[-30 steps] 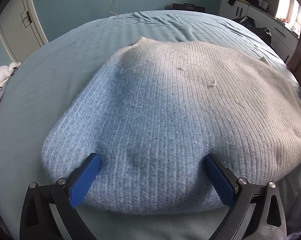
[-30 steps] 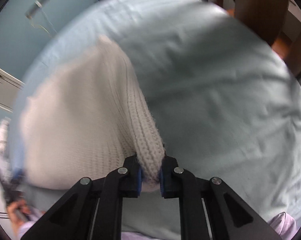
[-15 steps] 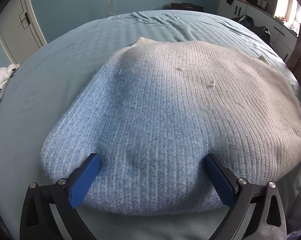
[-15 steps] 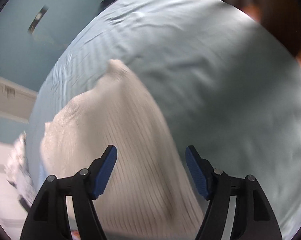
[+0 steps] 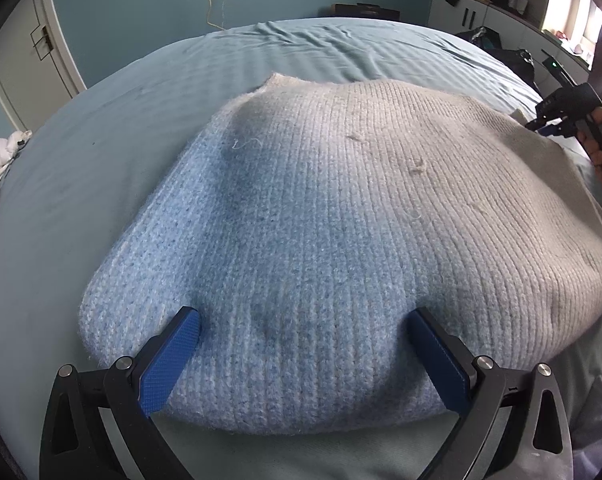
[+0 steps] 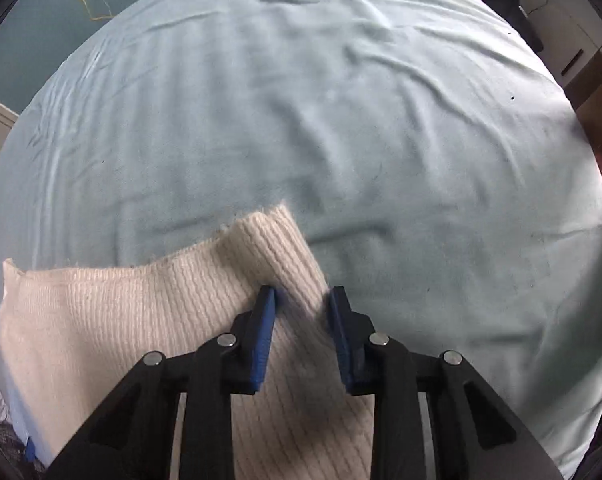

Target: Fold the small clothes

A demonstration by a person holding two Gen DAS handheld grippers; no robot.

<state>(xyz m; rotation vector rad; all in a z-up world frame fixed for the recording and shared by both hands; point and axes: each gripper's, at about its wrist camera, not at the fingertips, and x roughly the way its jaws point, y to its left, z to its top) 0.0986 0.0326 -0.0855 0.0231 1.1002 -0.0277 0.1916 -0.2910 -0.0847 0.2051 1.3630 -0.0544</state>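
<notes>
The left gripper (image 5: 301, 344) is staying spread wide over the near edge of the knit sweater (image 5: 341, 240) lying on the bed (image 5: 101, 140). The right gripper (image 6: 303, 316), wide open half a second ago, is now closing on the sweater's far corner (image 6: 277, 248), having travelled across the bed.

Ribbed fuzzy knit sweater (image 5: 341, 240), matt cloth bedsheet (image 6: 341, 120)

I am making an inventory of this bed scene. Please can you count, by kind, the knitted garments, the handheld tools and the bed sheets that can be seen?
Cream ribbed knitted sweater: 1
Black handheld tools with blue pads: 2, the left tool and the right tool
Pale blue bed sheet: 1
Total: 4
</notes>
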